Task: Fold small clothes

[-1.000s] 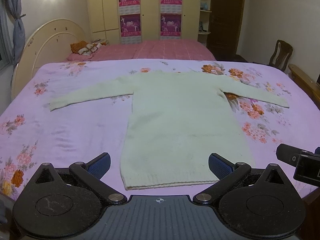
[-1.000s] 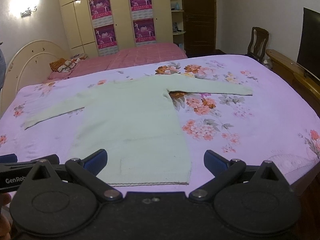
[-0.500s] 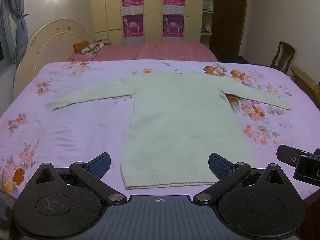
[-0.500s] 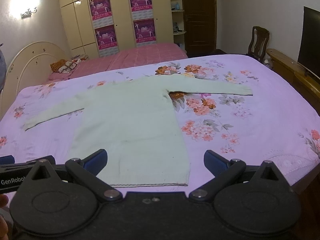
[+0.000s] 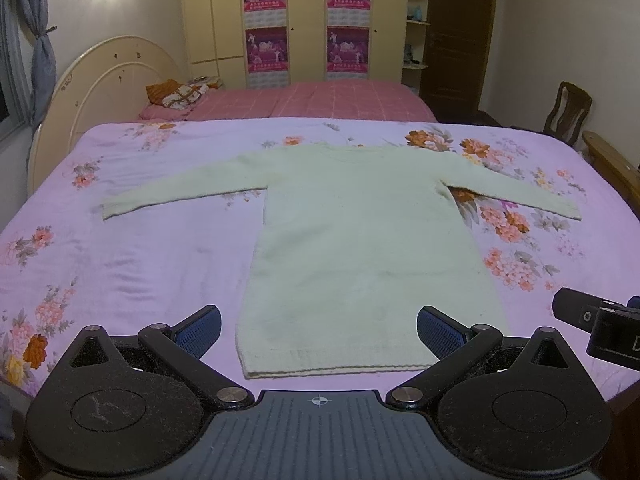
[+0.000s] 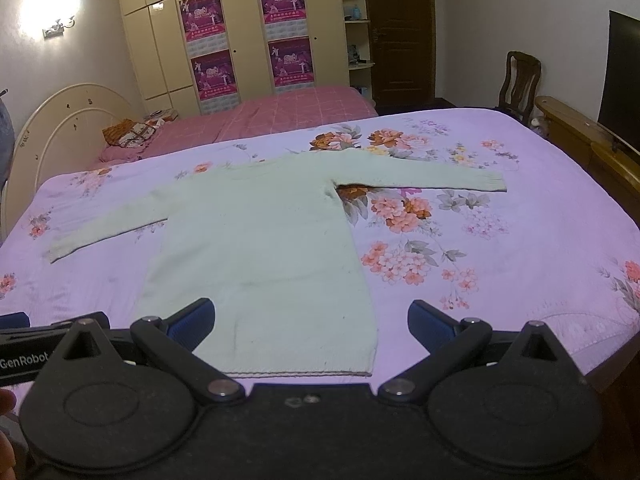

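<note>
Currently the sweater (image 5: 360,248) lies flat on the bedspread (image 5: 132,264), pale green, body running toward the near edge, both sleeves stretched out sideways, neck at the far side. Hem sits close to the bed's near edge, just ahead of both tools.

Left gripper (image 5: 319,328): jaws spread wide, blue pads on either side of the hem, nothing between them, not touching the cloth. Right gripper (image 6: 311,320): likewise wide apart and holding nothing; its left pad hangs over the lower body of the sweater, its right pad over bare bedspread.

Surroundings: floral lilac bedspread with orange and pink flowers; second bed (image 5: 320,100) with a pink checked cover behind it, a cushion (image 5: 176,94) at its head end; cream curved headboard (image 5: 100,80) at left; wardrobe (image 5: 304,20) with four magenta posters (print too small to read); wooden chair (image 6: 520,80) by a dark door (image 6: 400,32); dark screen (image 6: 624,80) at far right; wall lamp (image 6: 52,0) lit.

Nothing lies on or across the sweater.

Writing: "GenRobot" in white on the other tool's body, seen at the left edge of the right wrist view
</note>
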